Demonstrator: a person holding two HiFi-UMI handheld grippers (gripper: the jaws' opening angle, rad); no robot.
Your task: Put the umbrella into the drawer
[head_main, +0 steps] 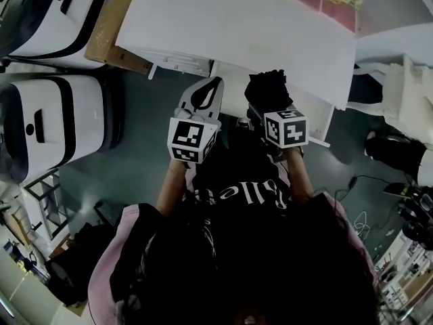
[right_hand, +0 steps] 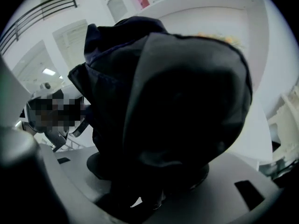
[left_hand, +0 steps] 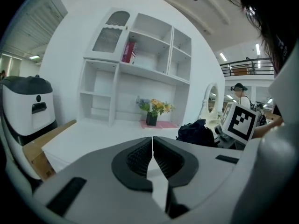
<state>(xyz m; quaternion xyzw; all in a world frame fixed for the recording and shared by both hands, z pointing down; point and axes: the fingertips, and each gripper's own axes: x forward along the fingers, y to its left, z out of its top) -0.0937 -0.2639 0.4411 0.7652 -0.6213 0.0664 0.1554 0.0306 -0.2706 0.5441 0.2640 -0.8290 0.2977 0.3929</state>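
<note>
Your right gripper (head_main: 268, 112) is clamped on the folded black umbrella (right_hand: 168, 101). The dark fabric bunches up over the jaws and fills most of the right gripper view. In the head view, you hold the umbrella (head_main: 267, 87) at the near edge of the white desk (head_main: 237, 26), just right of your left gripper (head_main: 214, 84). Your left gripper (left_hand: 152, 146) is closed with nothing in it, its dark pads meeting in a thin seam. It points across the desk toward a white shelf unit (left_hand: 140, 69) at the far side. Flowers (left_hand: 155, 108) in a dark pot stand on the far right of the desk. Two white cases (head_main: 51, 124) sit on the floor to your left.
</note>
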